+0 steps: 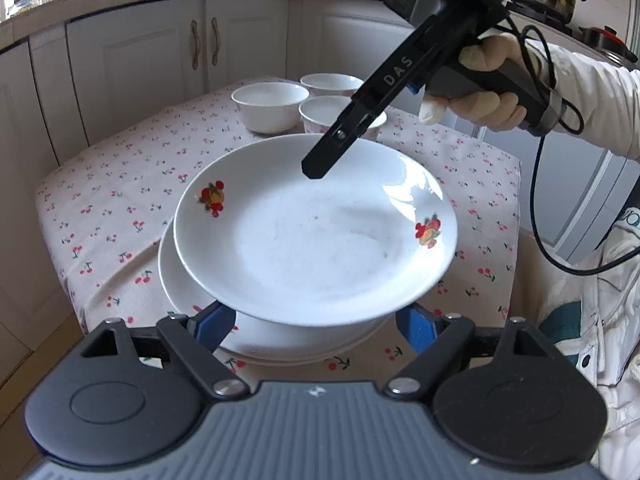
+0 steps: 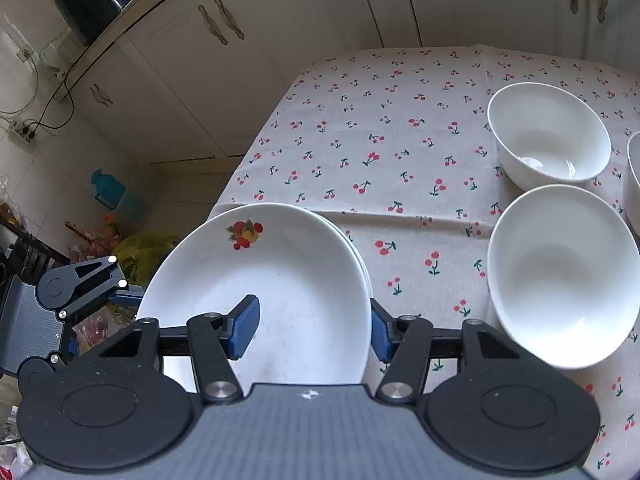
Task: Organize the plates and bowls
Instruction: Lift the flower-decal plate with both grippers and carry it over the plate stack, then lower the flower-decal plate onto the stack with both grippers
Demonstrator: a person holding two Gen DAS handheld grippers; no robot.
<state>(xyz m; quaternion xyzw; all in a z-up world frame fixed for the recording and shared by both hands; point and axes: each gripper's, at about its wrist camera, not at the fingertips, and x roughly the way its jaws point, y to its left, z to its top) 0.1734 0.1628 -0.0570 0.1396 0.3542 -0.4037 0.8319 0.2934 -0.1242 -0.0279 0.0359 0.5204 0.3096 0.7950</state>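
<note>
Plates look nearly sorted, bowls not yet begun, as far as you can judge from here; your right hand-held gripper point(image 2: 312, 330) is clamped on the rim of the top plate point(image 1: 316, 236), one pad inside the dish and one outside; that plate hangs tilted just above the stack of plates point(image 1: 192, 296) on the cherry-print desk point(image 1: 120, 208), not yet seated on it; your left hand-held gripper point(image 1: 314, 324) has its jaws well apart at the plate's near edge, tips hidden under the rim, so I cannot tell whether they bear on it; your gloved hand point(image 1: 480, 92) has the right tool's handle; what's left for this piece is probably to square it over the pile and lower it flat; beyond it, three bowls stand apart near the far side, the left bowl point(image 1: 266, 104), the back bowl point(image 1: 332, 82) and the near bowl point(image 1: 324, 114), none nested, so that half of the job seems wholly ahead of you.
</note>
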